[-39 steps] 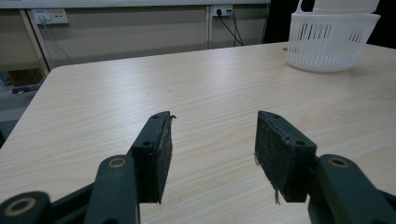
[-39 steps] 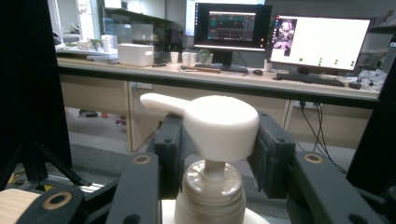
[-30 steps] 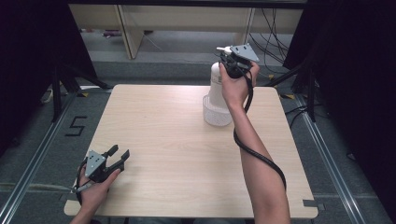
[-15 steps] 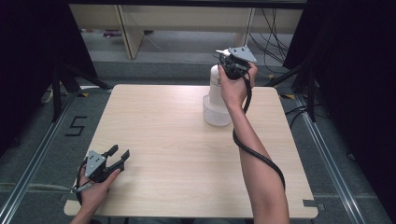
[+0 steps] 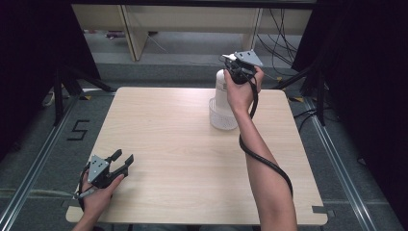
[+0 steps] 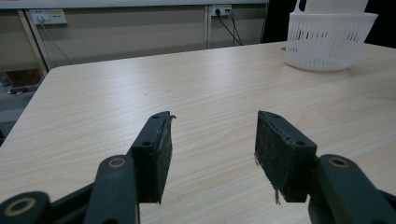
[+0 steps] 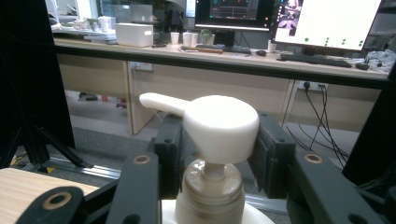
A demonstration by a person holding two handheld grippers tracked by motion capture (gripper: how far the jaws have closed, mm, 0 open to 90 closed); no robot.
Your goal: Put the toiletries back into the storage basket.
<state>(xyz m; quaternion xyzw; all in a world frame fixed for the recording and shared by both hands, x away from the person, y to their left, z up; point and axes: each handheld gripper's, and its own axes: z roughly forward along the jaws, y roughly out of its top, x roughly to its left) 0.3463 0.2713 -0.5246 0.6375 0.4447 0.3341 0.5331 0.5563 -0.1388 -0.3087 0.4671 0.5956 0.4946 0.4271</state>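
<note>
Wood is the table (image 5: 192, 144), filling the middle of the high view. At its upper right my white basket (image 5: 222, 118) holds a pump bottle (image 5: 221, 89). My right gripper (image 7: 215, 140) pinches its pump head (image 7: 219, 123). My left gripper (image 5: 121, 162) rests spread, lower left.

Left hand (image 5: 96, 195) is resting at the table's near left corner, holding the left gripper (image 5: 122, 162) with jaws standing wide apart; right arm (image 5: 262, 163) is reaching forward, right hand (image 5: 240, 91) raising the right gripper (image 5: 230, 65), its jaws closing on a pump head (image 7: 219, 123).
</note>
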